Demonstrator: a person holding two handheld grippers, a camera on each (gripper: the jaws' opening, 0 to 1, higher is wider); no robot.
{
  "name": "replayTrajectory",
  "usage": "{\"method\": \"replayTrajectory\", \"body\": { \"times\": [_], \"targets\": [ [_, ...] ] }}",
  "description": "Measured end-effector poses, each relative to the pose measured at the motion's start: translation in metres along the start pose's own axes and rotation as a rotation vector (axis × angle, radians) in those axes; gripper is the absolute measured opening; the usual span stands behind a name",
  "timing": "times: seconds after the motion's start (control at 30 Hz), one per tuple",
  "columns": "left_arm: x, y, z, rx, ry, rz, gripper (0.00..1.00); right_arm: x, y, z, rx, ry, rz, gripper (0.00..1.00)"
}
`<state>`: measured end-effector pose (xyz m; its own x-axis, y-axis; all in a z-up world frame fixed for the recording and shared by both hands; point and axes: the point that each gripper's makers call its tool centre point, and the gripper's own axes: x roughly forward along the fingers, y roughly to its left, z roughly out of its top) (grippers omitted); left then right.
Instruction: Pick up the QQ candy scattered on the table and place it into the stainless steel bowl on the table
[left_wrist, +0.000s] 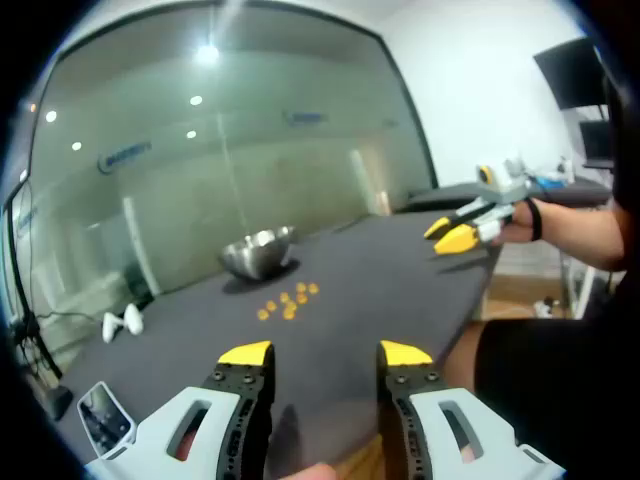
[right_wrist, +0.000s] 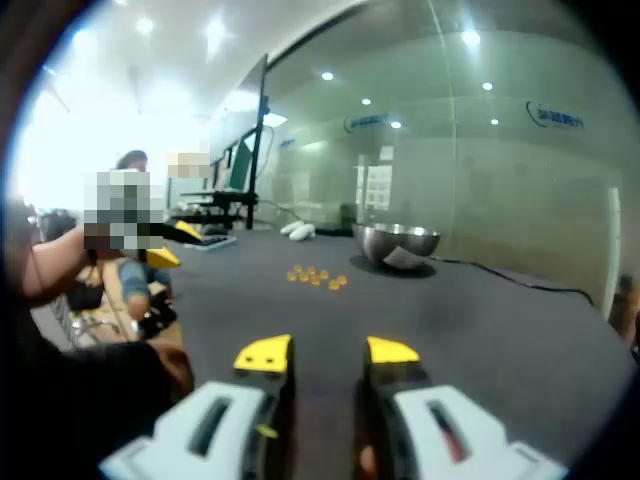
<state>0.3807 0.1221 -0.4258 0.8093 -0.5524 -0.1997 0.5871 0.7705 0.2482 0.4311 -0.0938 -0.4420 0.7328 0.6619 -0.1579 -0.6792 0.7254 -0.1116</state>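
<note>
Progress is sitting at the very start. Nearest, the left claw (left_wrist: 325, 355) and right claw (right_wrist: 326, 352) are both hanging spread and empty over the dark tabletop (left_wrist: 380, 290). Farther out, the QQ candy (left_wrist: 287, 300) is lying in a loose cluster, well apart from both claws. Just beyond it, the stainless steel bowl (left_wrist: 258, 252) is waiting; its inside is hidden.
</note>
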Motion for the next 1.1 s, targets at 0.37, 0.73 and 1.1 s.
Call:
{"method": "replayTrajectory", "body": {
  "times": [0.37, 0.73, 1.1],
  "targets": [
    [-0.001, 0.0, 0.0, 0.0, -0.002, 0.002, 0.42, -0.001, 0.004, -0.001, -0.004, 0.002, 0.001, 0.27],
    [-0.004, -0.001, 0.0, 0.003, -0.002, 0.002, 0.42, -0.002, 0.003, 0.0, -0.005, -0.003, 0.001, 0.27],
    [-0.005, -0.002, 0.001, 0.007, -0.004, 0.0, 0.42, -0.003, 0.008, 0.002, -0.002, -0.009, 0.006, 0.28]
  ]
}}
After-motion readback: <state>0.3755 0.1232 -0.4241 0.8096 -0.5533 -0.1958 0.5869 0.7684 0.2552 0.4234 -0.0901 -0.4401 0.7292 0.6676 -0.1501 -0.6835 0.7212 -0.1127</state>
